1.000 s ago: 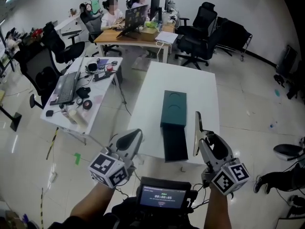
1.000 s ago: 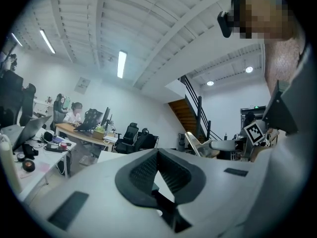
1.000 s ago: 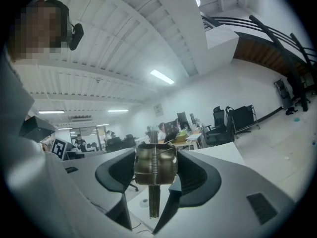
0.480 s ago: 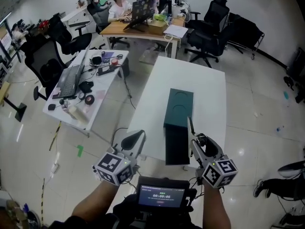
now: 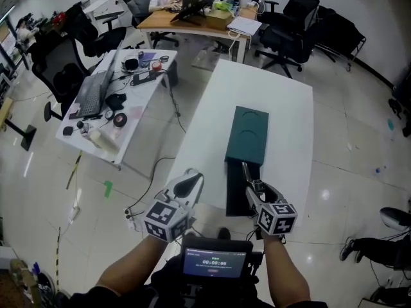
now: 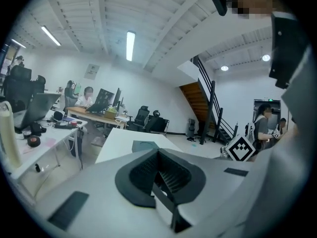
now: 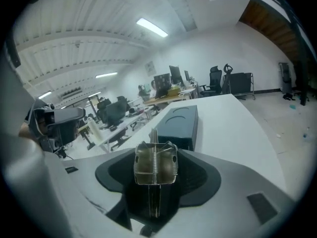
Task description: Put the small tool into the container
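Note:
A long dark green container (image 5: 248, 133) lies on the white table (image 5: 286, 114), and its dark open part (image 5: 236, 194) reaches the table's near edge. My right gripper (image 5: 252, 186) hangs over that open part, shut on the small tool (image 5: 244, 171), a thin metal clip with a spring (image 7: 155, 163) whose tip points up and forward. The right gripper view shows the container (image 7: 181, 122) just beyond the jaws. My left gripper (image 5: 187, 184) hovers off the table's near left corner, shut and empty, and its view (image 6: 161, 175) shows the container (image 6: 144, 145) further ahead.
A side desk (image 5: 106, 98) with a laptop and clutter stands to the left. Black office chairs (image 5: 292, 27) and a wooden desk (image 5: 192, 21) with people are at the back. A small screen (image 5: 214, 262) sits at my chest. A staircase (image 6: 200, 100) rises behind.
The view has closed in on the table. My right gripper has shifted left with the tool, from beside the container to over its open near part. The left gripper has kept pace.

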Demonstrator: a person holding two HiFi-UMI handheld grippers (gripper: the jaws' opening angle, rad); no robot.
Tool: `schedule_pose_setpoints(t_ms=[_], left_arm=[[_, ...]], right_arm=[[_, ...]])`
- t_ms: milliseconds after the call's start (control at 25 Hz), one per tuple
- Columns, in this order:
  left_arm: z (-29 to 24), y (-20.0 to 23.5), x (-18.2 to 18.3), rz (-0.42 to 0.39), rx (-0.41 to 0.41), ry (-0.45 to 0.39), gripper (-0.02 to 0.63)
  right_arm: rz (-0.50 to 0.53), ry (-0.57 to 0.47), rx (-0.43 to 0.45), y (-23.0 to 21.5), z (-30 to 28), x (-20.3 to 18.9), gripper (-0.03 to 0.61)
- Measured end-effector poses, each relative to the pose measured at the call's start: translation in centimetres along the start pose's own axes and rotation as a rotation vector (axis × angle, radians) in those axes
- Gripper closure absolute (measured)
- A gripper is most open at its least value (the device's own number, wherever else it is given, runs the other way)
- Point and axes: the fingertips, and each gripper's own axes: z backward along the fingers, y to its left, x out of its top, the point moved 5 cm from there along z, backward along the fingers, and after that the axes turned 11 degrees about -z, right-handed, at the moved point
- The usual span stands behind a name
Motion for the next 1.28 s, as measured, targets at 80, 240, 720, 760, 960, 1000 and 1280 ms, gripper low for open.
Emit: schedule_pose_setpoints(t_ms=[80, 240, 720, 760, 960, 1000, 1280], left_arm=[[-0.5, 0.4, -1.4, 0.028, 0.000, 0.023, 0.600], [-1.0, 0.5, -2.7, 0.022, -0.022, 0.046, 0.600], [-3.7, 0.5, -5.9, 0.022, -0.046, 0.110, 0.600], [-3.7, 0.5, -6.1, 0.025, -0.049, 0.113, 0.600], [-3.6, 0.7, -6.1, 0.027, -0.053, 0.113, 0.600], [-3.6, 0.8, -6.0, 0.026, -0.054, 0.111, 0.600], [-3.2, 1.4, -6.1, 0.036, -0.060, 0.106, 0.600]], right_arm=[[0.005, 0.037, -0.013, -0.3, -1.4, -1.2, 0.318], [0.013, 0.072, -0.049, -1.0, -3.2, -2.5, 0.318], [0.012, 0.122, -0.141, -2.6, -6.1, -2.7, 0.318], [0.008, 0.129, -0.151, -2.7, -6.3, -2.8, 0.318], [-0.031, 0.172, -0.186, -3.1, -7.0, -3.1, 0.318], [-0.034, 0.176, -0.186, -3.0, -7.1, -3.1, 0.318], [-0.127, 0.214, -0.182, -2.3, -8.4, -4.1, 0.318]])
